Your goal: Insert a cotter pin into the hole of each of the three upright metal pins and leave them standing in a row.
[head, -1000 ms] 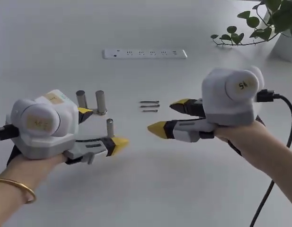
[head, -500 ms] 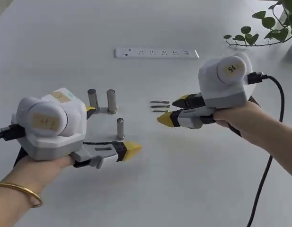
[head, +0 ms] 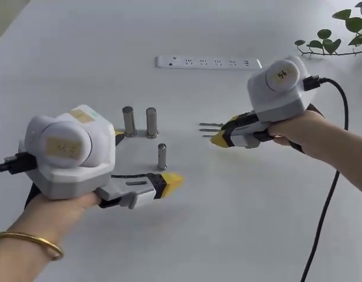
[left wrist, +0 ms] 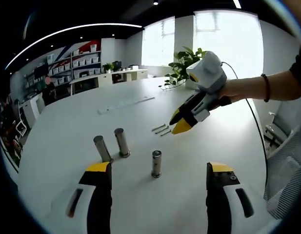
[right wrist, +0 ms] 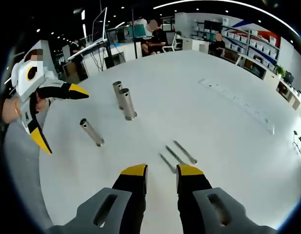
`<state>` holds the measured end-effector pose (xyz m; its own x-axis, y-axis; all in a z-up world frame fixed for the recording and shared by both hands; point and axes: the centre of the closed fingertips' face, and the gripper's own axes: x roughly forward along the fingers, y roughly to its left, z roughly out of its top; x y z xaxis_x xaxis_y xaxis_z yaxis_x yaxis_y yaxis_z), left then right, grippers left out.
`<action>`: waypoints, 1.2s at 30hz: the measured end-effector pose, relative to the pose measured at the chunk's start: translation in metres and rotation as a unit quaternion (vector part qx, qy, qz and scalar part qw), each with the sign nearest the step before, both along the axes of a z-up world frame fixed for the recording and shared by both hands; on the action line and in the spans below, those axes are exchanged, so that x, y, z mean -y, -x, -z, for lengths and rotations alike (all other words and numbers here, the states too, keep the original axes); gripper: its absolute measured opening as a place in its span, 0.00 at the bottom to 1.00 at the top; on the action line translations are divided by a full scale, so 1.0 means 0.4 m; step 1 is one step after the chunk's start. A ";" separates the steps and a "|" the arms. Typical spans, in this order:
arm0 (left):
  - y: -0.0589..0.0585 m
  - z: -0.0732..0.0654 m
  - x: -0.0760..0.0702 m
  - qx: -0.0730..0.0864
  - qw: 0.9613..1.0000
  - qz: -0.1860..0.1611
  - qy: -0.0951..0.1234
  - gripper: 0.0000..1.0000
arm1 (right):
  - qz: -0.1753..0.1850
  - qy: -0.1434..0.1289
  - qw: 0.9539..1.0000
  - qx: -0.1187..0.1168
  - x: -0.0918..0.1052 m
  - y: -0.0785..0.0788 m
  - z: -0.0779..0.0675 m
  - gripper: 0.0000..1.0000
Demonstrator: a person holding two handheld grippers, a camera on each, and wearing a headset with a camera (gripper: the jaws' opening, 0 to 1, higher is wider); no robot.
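- Three metal pins (head: 151, 122) stand upright on the white desk (head: 227, 223), two side by side and touching nothing, the third pin (head: 162, 156) alone and nearer the person
- Three cotter pins (head: 209, 130) lie flat on the desk in a small stack of parallel lines, to the right of the metal pins and well apart from them; none is in a pin's hole
- The left tongs (head: 145, 158) are held low over the desk with their yellow-tipped jaws spread wide and holding nothing; in the left gripper view the third pin (left wrist: 156, 163) stands just ahead, in line with the gap between the jaws, untouched
- The right tongs (right wrist: 161, 171) point at the cotter pins (right wrist: 177, 155), their jaws parted by a narrow gap with nothing between them, the tips just short of the nearest cotter pin
- A white power strip (head: 209, 61) lies along the far side of the desk, and a trailing green plant (head: 345, 35) sits at the far right corner
- A black cable (head: 339, 147) runs from the right tongs down across the desk, and a gold bracelet (head: 28, 239) circles the left wrist
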<state>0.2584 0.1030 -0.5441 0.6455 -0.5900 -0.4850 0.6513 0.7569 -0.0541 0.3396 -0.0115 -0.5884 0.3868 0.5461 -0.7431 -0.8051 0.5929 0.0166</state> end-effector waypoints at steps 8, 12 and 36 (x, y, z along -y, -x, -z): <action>0.002 -0.005 -0.025 -0.008 1.000 -0.019 0.015 0.77 | 0.006 0.013 1.000 -0.025 0.004 -0.026 0.047 0.17; 0.007 -0.003 -0.032 -0.011 1.000 -0.017 0.012 0.76 | 0.004 0.022 0.999 -0.030 0.011 -0.033 0.055 0.15; 0.022 -0.005 -0.064 -0.016 1.000 -0.015 0.000 0.74 | -0.072 0.117 0.990 -0.038 0.025 -0.056 0.070 0.03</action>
<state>0.2496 0.1286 -0.5421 0.6470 -0.5709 -0.5054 0.6259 0.7762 -0.0756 0.3619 -0.0216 -0.6163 0.2550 0.4014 -0.8797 -0.8837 0.4661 -0.0434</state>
